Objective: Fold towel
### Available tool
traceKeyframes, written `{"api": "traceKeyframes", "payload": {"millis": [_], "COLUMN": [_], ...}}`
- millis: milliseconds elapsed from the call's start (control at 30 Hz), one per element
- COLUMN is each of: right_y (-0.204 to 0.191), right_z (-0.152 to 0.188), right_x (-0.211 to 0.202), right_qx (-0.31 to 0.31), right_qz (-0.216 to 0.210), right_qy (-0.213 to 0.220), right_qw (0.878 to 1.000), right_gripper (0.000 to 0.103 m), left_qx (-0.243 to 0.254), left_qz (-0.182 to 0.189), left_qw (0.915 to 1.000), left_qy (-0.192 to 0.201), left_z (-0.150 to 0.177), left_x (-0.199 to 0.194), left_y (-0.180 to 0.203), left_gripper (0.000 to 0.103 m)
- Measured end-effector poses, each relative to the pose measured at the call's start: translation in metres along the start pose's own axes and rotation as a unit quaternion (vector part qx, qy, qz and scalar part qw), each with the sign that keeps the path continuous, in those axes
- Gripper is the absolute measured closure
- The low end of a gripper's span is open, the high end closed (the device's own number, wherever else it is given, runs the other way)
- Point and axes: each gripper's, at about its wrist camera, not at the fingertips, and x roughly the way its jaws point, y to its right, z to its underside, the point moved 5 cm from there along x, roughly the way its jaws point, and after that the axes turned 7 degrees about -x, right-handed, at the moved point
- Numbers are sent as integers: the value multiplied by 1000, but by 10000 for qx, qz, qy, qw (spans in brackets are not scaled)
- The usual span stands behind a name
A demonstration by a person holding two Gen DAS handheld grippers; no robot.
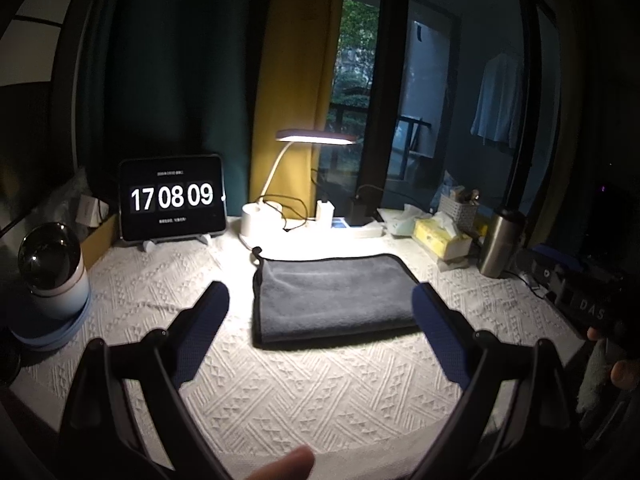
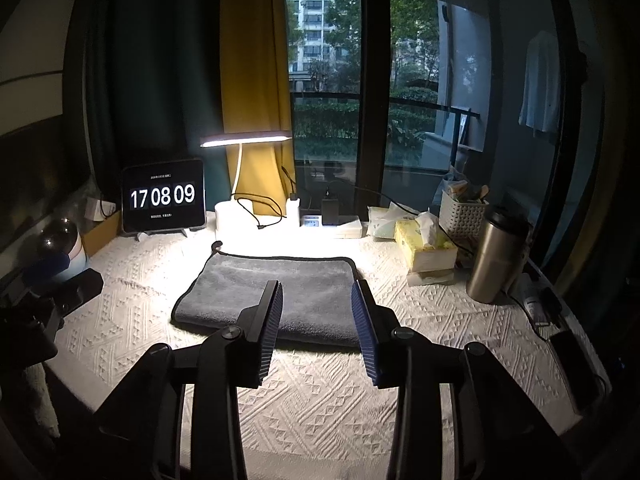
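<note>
A grey towel [image 1: 332, 300] with a dark hem lies folded flat on the white textured tablecloth [image 1: 280, 392], under the desk lamp. It also shows in the right wrist view [image 2: 276, 296]. My left gripper [image 1: 320, 296] is open wide and empty, held above the cloth just in front of the towel. My right gripper [image 2: 316, 292] is open and empty, hovering over the towel's near edge. The right gripper's body shows at the far right of the left wrist view [image 1: 580, 304].
A tablet clock [image 1: 172, 198] stands at the back left, next to a white desk lamp [image 1: 316, 136] and a power strip [image 2: 332, 226]. A tissue box [image 2: 424, 246], basket [image 2: 460, 210] and steel flask [image 2: 496, 254] stand right. A round device [image 1: 52, 268] sits left.
</note>
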Motion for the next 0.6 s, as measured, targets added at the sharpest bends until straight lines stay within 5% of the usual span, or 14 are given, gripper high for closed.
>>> {"api": "traceKeyframes", "payload": {"millis": [600], "right_y": [-21], "right_z": [25], "right_x": [-27], "right_qx": [112], "right_qz": [134], "right_qy": [91], "right_qw": [9998], "right_gripper": [62], "left_qx": [149], "left_qz": [-6], "left_qw": [9993], "left_qy": [339], "left_z": [10], "left_x": [-31], "left_y": [1], "left_gripper": [9]}}
